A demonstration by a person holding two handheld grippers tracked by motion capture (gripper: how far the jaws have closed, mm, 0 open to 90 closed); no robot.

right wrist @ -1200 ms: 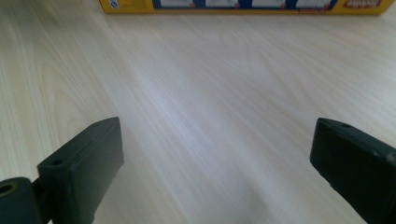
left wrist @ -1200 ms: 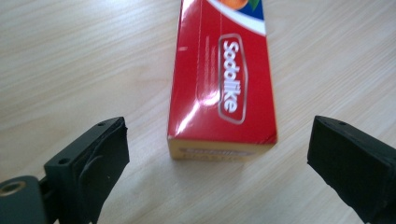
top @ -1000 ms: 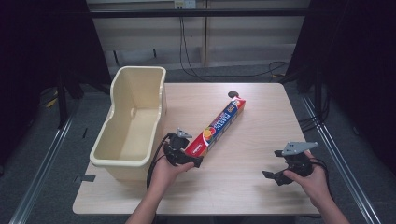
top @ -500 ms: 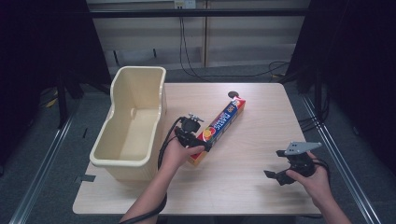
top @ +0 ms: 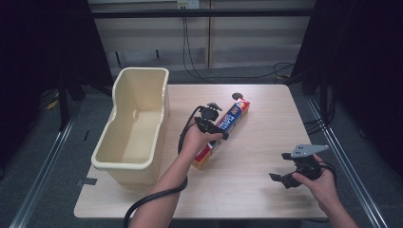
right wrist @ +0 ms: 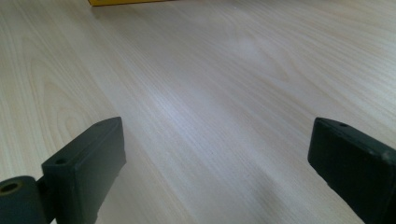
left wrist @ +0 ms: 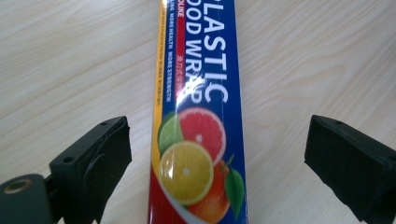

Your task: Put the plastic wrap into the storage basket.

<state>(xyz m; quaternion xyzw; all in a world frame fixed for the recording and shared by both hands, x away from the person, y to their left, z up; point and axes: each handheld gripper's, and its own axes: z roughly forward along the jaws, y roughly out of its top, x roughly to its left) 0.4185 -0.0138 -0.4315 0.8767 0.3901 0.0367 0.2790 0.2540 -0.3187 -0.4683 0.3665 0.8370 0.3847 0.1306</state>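
Left gripper (left wrist: 217, 158): jaws spread wide, clasping nothing, one on either side of the plastic wrap box (left wrist: 198, 112) with bench showing between each jaw and the box's long sides. In the left gripper view the box runs straight away from the jaws, its citrus-fruit print lying between them and the lettering beyond. From the high view the same left gripper (top: 211, 121) hangs over the box (top: 223, 133) near its middle; whether the jaws touch the box from above cannot be told. The box lies flat and slantwise near the centre of the bench (top: 266, 109), one end pointing toward the far edge, the other toward the near-left corner. A small dark round object (top: 237, 96) (identity not discernible) sits just beyond the box's far end. Right gripper (top: 285, 173): jaws likewise parted and empty, held in the person's hand near the near-right corner of the bench, well apart from the box; the right gripper view shows bare wood grain between its jaws. A cream plastic tub (top: 142, 78) stands along the left edge of the bench, just beside the box's near end.
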